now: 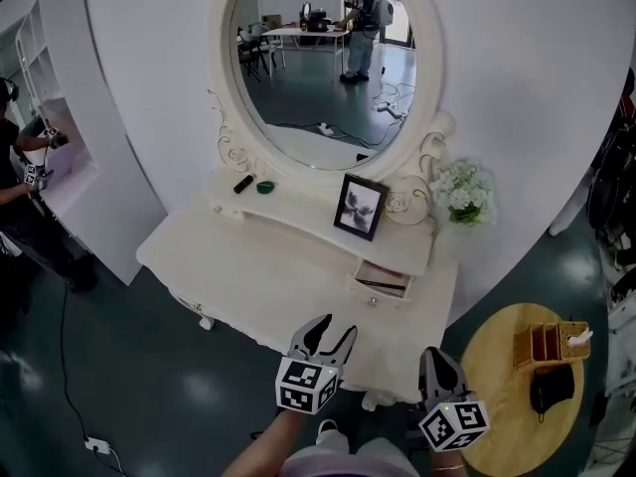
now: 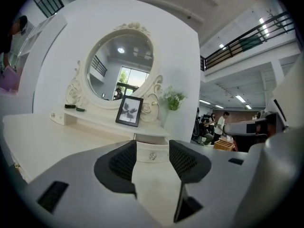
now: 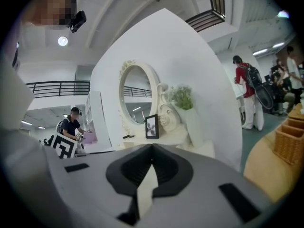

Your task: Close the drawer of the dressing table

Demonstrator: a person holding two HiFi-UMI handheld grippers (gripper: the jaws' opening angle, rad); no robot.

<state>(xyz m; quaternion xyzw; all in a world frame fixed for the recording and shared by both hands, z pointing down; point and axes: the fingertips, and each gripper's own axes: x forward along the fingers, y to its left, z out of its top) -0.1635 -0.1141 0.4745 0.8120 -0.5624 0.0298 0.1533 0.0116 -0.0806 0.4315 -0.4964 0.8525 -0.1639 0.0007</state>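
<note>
So the left hand-held gripper (image 1: pixel 335 328) sits at the near edge of the cream counter (image 1: pixel 248 266), jaws wide, empty, lined up with the small cream drawer (image 1: pixel 382 280), which stands open under the raised shelf (image 1: pixel 298 217), far right. Looks light and easy-sliding; I'd push flat on its front by the little knob (image 1: pixel 374 300). The right hand-held gripper (image 1: pixel 437 358) is pinched together, empty.

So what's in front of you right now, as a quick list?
Furniture: white dressing table with oval mirror
Drawer: small drawer, open, at the right under the shelf
On shelf: picture frame, flowers
Left gripper: open, empty, aimed at the drawer
Right gripper: shut, empty
Beside: round wooden table
</note>
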